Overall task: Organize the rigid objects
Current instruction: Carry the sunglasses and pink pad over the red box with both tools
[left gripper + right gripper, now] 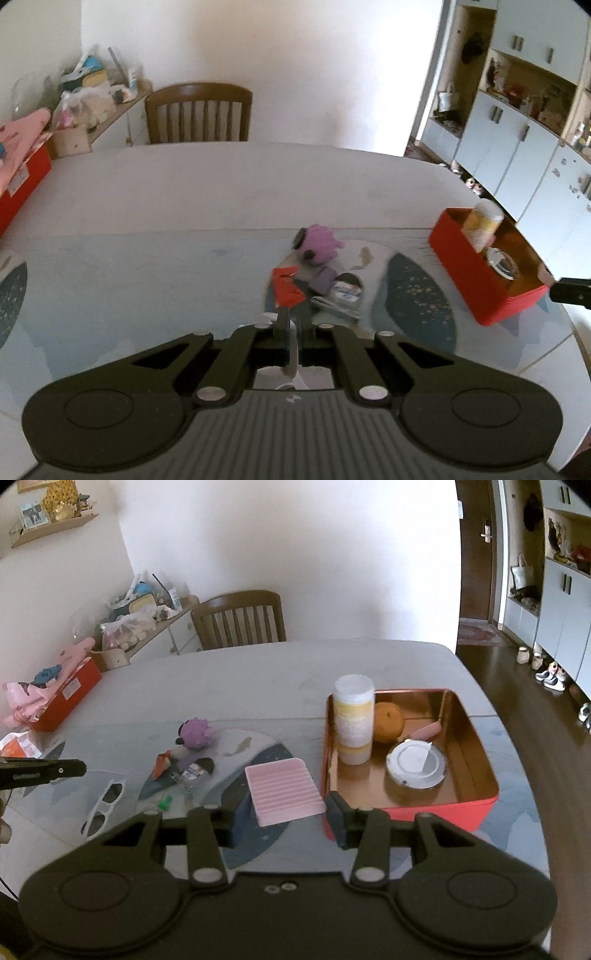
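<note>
My left gripper (293,321) is shut on the white-framed glasses (291,354); a white arm runs between its fingers. From the right wrist view the glasses (105,803) rest on the table by the left gripper (79,768). My right gripper (284,812) is open around a pink ribbed block (282,790), whether touching I cannot tell. The red tin box (406,812) holds a yellow-white bottle (352,720), an orange (386,722), a round tin (415,762) and a pink item (424,731). The box also shows in the left wrist view (476,280).
A purple spiky toy (319,243), red wrapper (286,286), dark purple block (323,278) and foil packet (345,293) lie mid-table (184,221). A second red box (70,698) with pink cloth sits far left. A wooden chair (199,112) stands behind the table. A green bit (164,803) lies near the glasses.
</note>
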{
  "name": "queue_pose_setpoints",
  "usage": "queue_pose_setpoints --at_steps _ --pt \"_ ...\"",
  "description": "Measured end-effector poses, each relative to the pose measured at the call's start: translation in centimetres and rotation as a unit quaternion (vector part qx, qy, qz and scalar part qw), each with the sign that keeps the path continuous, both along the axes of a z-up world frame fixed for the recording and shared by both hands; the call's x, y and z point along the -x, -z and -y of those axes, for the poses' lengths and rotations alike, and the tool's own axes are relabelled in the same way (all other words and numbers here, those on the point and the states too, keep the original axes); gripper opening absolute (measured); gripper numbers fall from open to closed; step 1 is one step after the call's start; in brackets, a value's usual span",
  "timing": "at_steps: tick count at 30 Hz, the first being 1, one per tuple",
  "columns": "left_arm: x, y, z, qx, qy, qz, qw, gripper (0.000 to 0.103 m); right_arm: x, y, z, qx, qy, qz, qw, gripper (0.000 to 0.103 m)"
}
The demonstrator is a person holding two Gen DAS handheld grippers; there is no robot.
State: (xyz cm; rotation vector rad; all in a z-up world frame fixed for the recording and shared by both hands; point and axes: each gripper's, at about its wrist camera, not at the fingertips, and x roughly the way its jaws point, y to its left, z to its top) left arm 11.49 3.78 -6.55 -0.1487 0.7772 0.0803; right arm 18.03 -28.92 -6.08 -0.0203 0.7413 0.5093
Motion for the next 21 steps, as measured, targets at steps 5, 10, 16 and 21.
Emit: queue_pose_setpoints --at_steps 5,10,16,21 --pt "-0.6 -2.7 3.1 0.005 0.036 0.021 0.9991 0.003 -1.3 0.0 2.2 0.006 0.011 0.005 1.0 0.043" --pt "-2.2 -5.5 7.6 0.009 0.082 0.048 0.9954 0.003 -3.1 0.3 4.6 0.017 0.013 0.008 1.0 0.043" --pt "-5.4 -6.9 13.6 0.007 0.13 0.067 0.9893 0.003 -5.7 0.6 7.3 0.033 0.009 0.014 0.999 0.043" --pt "-8.4 -6.8 18.9 0.002 0.161 0.072 0.9843 0.003 -8.1 1.3 9.0 0.047 -0.003 0.013 0.999 0.044"
